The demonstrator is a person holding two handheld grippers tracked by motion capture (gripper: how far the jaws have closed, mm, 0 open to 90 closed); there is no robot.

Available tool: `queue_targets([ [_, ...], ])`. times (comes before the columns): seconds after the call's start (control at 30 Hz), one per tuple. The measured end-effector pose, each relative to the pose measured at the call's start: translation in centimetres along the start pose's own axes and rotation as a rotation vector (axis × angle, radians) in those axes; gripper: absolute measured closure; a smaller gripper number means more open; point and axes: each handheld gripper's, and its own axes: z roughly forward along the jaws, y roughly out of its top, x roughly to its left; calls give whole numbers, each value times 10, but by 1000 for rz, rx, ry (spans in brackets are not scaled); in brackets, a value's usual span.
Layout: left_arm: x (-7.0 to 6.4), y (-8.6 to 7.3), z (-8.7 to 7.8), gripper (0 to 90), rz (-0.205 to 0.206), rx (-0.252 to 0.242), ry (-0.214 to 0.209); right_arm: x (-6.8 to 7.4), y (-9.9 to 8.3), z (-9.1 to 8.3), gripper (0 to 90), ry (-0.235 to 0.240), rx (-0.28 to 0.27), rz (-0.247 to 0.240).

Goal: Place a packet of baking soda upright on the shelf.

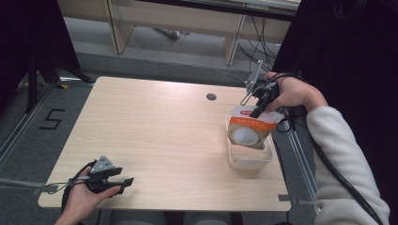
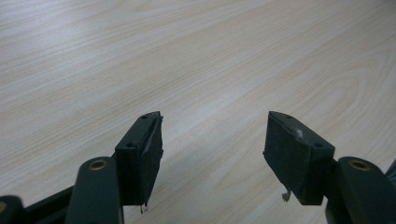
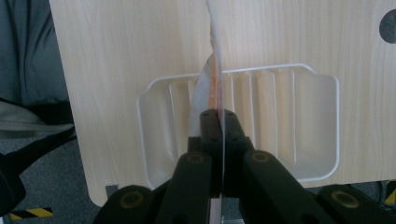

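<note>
An orange and white pouch (image 1: 248, 127) hangs over a clear plastic bin (image 1: 248, 159) at the table's right side. My right gripper (image 1: 256, 111) is shut on the pouch's top edge and holds it above the bin. In the right gripper view the pouch (image 3: 213, 70) shows edge-on between the closed jaws, with the bin (image 3: 308, 130) below it. My left gripper (image 1: 123, 185) rests low over the table's near left corner, open, with nothing between its fingers. The left gripper view has its two pads (image 2: 144, 149) spread wide over bare wood.
The wooden table (image 1: 155, 131) has a round cable hole (image 1: 211, 96) at its far right. The bin stands close to the table's right edge. Grey floor with a taped number lies to the left, and desk legs and cables stand beyond the far edge.
</note>
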Motion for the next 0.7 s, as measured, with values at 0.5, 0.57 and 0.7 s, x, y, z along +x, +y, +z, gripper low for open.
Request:
queue_targets([
  [0.5, 0, 0, 0, 363, -2, -1, 1, -2, -9, 3, 900, -5, 23, -14],
  [0.57, 0, 0, 0, 363, -3, -2, 0, -2, -10, 4, 900, -7, 38, -9],
  [0.7, 0, 0, 0, 363, -2, -1, 0, -3, -11, 7, 900, 2, 36, -32],
])
